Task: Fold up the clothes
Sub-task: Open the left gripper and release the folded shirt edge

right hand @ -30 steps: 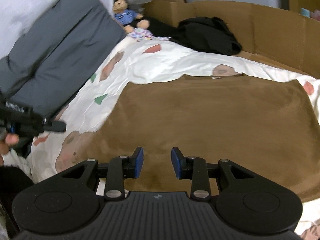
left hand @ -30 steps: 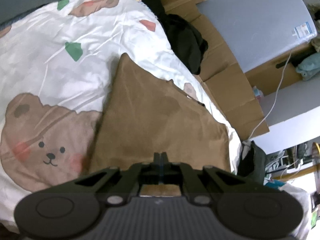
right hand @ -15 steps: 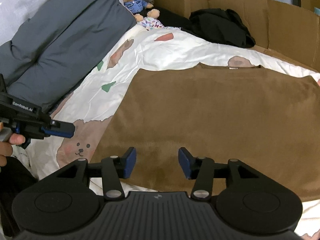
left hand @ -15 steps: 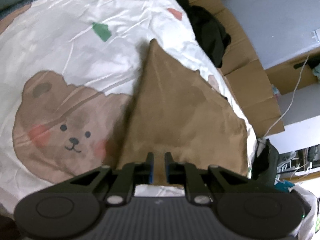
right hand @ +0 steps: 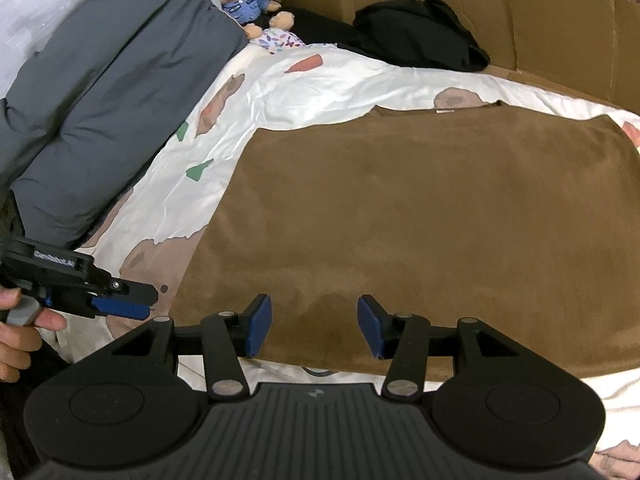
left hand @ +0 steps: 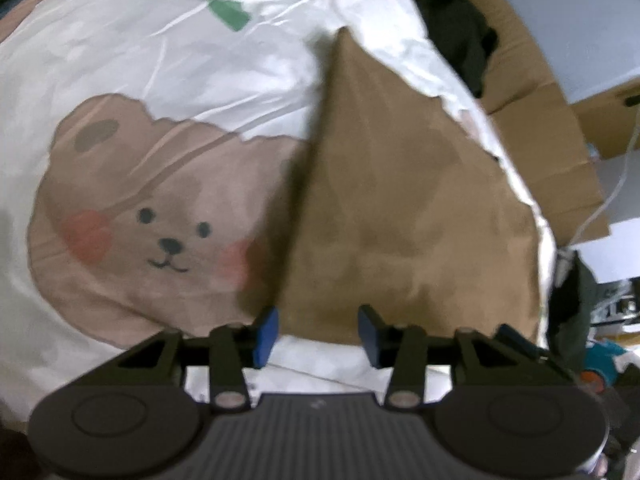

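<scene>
Our left gripper [left hand: 316, 334] and right gripper [right hand: 315, 326] both hover with fingers wide, holding nothing, over the near edge of the brown garment [right hand: 420, 216] lying flat on the bed [right hand: 304, 84].

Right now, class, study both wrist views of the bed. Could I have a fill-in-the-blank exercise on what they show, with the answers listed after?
1. The brown garment lies spread flat on a bedsheet printed with a cartoon ____.
2. Both the left tongs and the right tongs are ____, holding nothing.
3. The black clothing is heaped against a ____ wall.
4. The teddy bear wears a ____ shirt.

Missing words: bear; open; cardboard; blue
</scene>
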